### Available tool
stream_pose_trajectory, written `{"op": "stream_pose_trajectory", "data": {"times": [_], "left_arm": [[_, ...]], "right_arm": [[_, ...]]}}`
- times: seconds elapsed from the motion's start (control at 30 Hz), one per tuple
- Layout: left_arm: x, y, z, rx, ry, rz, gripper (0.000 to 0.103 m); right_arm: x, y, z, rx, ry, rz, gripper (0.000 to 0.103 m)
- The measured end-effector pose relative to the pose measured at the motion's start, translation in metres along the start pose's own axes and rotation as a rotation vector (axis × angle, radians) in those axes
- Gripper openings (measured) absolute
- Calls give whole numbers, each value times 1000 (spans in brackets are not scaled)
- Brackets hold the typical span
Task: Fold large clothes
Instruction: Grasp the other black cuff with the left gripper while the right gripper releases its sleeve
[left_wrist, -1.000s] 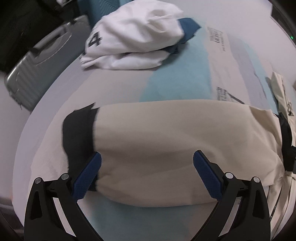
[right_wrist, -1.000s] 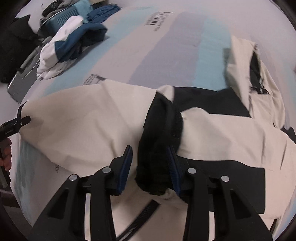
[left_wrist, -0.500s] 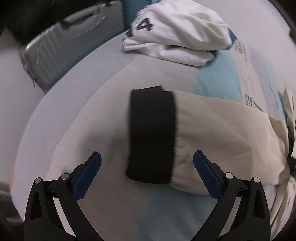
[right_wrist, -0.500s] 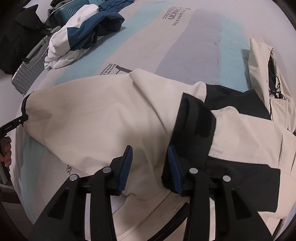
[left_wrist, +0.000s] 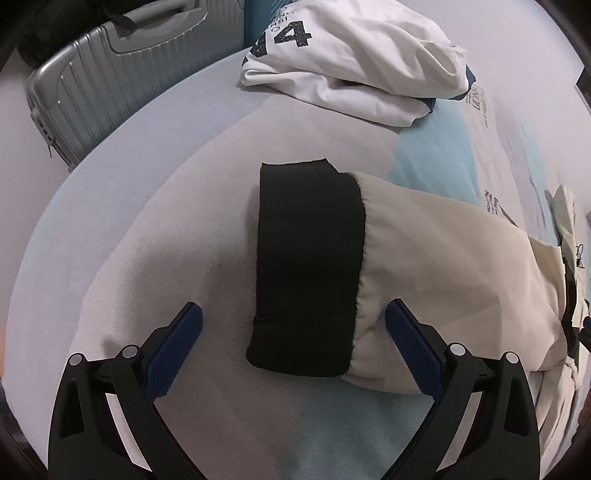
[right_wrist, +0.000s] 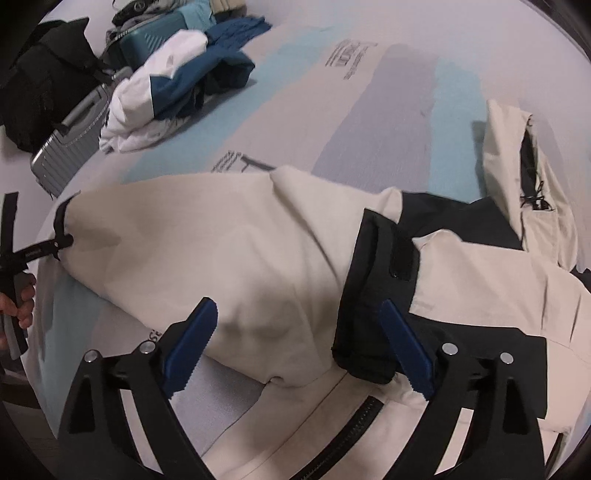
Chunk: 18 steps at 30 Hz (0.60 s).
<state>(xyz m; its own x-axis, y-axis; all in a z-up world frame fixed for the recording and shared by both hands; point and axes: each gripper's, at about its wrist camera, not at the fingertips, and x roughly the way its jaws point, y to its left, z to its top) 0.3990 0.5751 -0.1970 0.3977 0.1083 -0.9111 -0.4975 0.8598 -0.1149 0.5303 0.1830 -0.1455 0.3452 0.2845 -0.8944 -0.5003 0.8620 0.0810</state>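
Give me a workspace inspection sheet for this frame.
Surface: bed sheet, grey, beige and light-blue bands with print.
Job's things: cream and black jacket spread flat; black cuff of one sleeve lies on the sheet, other cuff folded over the body.
Clutter: folded white and blue clothes.
Grippers: left hand-held gripper open above the cuff; right hand-held gripper opening, pads not pressing fabric.
Cables: nothing seen.
Surroundings: silver suitcase beside the bed.

Soft, even indoor light, a bit dim. Faint shadows under the jacket (right_wrist: 258, 258) folds. Fisheye bends the edges; corners go black. Slight blur, no glare.
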Motion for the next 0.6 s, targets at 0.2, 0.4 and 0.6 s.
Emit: {"op": "stream_pose_trajectory", "data": {"times": [0.2, 0.4, 0.6], "left_arm": [[7, -2, -2, 6, 18, -63, 78], [15, -12, -6, 60, 29, -33, 66], [13, -23, -8, 72, 17, 40, 50]], "right_arm": [[-21, -14, -6, 40, -22, 9, 87], [-34, -35, -22, 74, -27, 6, 86], [-40, -55, -38, 103, -27, -22, 87]]}}
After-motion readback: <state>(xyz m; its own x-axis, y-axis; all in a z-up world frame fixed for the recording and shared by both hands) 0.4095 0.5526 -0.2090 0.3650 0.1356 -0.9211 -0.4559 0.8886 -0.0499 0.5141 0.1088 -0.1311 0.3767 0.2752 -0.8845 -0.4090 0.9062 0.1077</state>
